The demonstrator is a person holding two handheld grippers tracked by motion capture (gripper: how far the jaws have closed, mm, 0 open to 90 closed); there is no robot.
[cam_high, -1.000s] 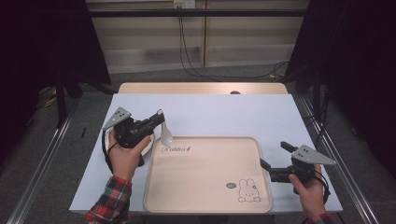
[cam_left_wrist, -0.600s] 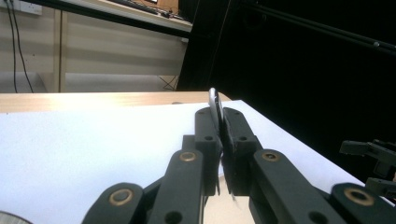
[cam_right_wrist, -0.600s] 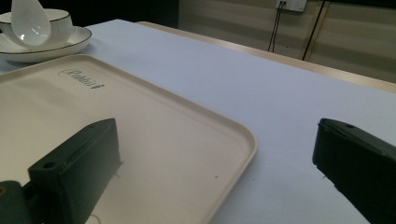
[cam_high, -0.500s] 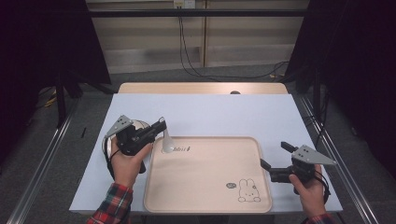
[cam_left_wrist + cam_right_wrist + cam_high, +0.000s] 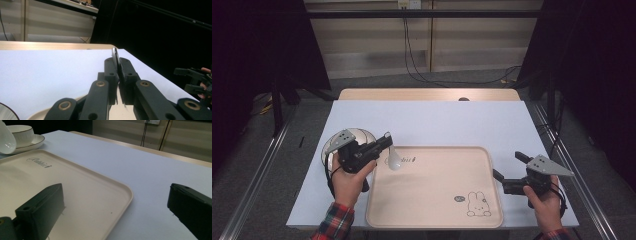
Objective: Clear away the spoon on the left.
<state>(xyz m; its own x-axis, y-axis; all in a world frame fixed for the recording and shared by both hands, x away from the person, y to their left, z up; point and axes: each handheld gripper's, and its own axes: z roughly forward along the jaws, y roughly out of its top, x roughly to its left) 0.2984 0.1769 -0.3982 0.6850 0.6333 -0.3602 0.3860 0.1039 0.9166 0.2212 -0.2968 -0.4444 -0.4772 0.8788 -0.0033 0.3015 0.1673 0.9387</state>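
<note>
Left claw (image 5: pixel 384 141) has carried the spoon (image 5: pixel 393 159) over the tray (image 5: pixel 434 220) edge, clamped on its handle. Right claw (image 5: pixel 507 171) unmoved, jaws apart.

Left tongs (image 5: pixel 386 141) clamped shut; right tongs (image 5: pixel 507 166) spread wide.

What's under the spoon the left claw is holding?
The spoon hangs over the cream tray's top left corner. The tray there looks bare; directly beneath the bowl is covered.

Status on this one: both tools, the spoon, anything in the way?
Left tool shut on white spoon, bowl end hanging over the tray's left edge. Right tool open, at the tray's right edge. Tray bare; cup and saucer sit off it.
</note>
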